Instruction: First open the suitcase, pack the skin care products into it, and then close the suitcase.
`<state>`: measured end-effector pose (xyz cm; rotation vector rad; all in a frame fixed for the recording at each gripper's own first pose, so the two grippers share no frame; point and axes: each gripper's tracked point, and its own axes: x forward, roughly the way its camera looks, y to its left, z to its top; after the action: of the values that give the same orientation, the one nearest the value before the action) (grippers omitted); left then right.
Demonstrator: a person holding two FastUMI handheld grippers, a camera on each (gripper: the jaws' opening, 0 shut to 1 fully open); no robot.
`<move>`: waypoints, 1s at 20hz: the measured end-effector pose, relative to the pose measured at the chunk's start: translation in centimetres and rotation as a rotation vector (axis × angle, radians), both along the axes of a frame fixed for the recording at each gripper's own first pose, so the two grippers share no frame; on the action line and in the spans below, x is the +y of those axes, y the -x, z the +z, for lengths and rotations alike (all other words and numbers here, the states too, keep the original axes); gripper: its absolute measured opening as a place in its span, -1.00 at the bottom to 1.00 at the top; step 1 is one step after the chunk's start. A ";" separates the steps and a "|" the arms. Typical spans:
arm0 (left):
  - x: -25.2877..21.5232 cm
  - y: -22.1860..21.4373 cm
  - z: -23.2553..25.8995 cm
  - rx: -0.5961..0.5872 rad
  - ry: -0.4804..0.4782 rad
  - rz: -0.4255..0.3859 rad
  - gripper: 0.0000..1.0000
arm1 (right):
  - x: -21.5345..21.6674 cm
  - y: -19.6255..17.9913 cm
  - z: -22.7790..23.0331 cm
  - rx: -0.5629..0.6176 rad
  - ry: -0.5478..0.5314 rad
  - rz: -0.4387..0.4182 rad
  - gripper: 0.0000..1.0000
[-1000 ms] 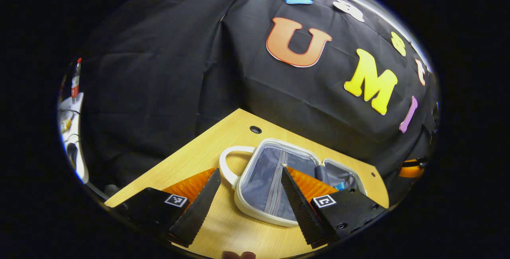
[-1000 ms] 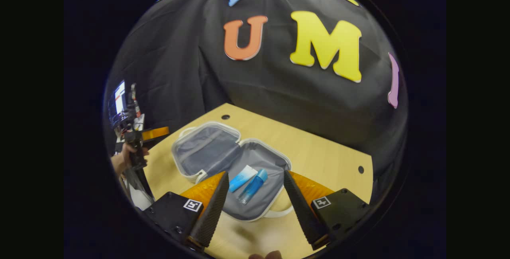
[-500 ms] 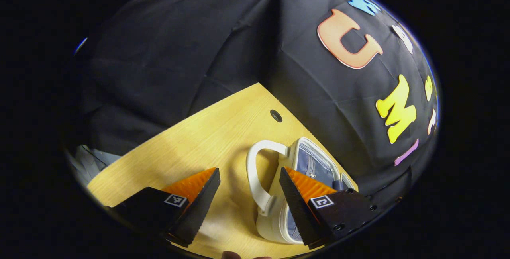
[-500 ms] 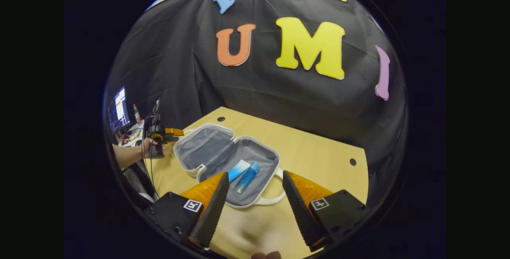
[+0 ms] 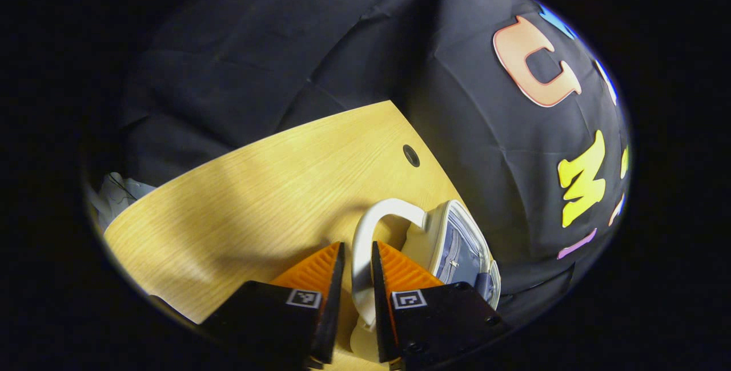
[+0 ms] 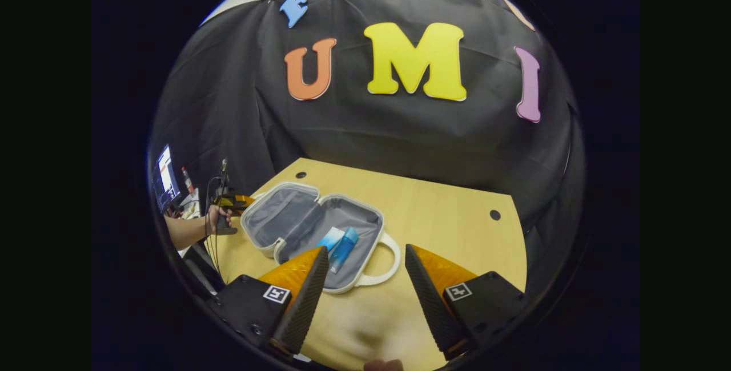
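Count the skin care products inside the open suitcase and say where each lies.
2. A blue bottle and a pale blue tube lie side by side in the near half of the suitcase, tube to its left. More could hide behind the right gripper.

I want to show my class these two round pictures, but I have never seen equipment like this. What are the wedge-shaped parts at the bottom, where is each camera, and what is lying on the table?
A person holds a two-finger tool in each hand; a camera rides on each tool, looking along its fingers. In the left gripper view, the left gripper has its fingers closed on the white handle of the suitcase's lid half. In the right gripper view, the right gripper hangs open above the wooden table. The small white suitcase lies open there, with a blue bottle and a blue-and-white tube inside. A hand holds the other tool at the suitcase's far edge.
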<state>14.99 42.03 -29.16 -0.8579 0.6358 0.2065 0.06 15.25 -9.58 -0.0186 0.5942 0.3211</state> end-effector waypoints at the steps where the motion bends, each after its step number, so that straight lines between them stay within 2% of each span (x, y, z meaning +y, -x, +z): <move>1: 0.1 -0.2 0.7 -0.015 -0.018 0.009 -0.57 | -0.7 -0.1 0.3 -0.015 -0.001 -0.018 0.59; 2: 0.2 -0.1 1.9 -0.020 -0.040 0.013 -0.67 | -1.4 -0.2 0.8 -0.035 -0.002 -0.040 0.60; 3: 0.0 -0.2 2.9 -0.028 -0.069 0.009 -0.71 | -2.3 -0.4 1.3 -0.054 -0.011 -0.060 0.55; 5: -0.4 -0.3 5.9 -0.055 -0.148 -0.010 -0.74 | -3.8 -0.4 2.4 -0.099 -0.014 -0.100 0.60; 6: -0.9 -0.7 7.9 -0.082 -0.187 -0.019 -0.75 | -4.7 -0.3 3.1 -0.123 -0.015 -0.120 0.55; 10: -4.9 -1.6 18.1 -0.237 -0.301 -0.059 -0.81 | -7.4 0.7 5.4 -0.218 -0.021 -0.175 0.60; 14: -14.3 -1.7 25.9 -0.361 -0.411 -0.198 -0.82 | -9.0 2.0 6.8 -0.285 -0.026 -0.191 0.55; 18: -24.7 -0.9 28.6 -0.403 -0.563 -0.307 -0.83 | -10.8 3.7 6.9 -0.331 0.006 -0.201 0.60; 20: -29.0 -0.3 28.2 -0.427 -0.598 -0.332 -0.83 | -11.9 4.5 6.6 -0.327 0.023 -0.208 0.59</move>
<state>15.33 13.05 -0.92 -0.1973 0.2766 -0.0895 -4.46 3.31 -3.01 -0.0302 0.2721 0.1049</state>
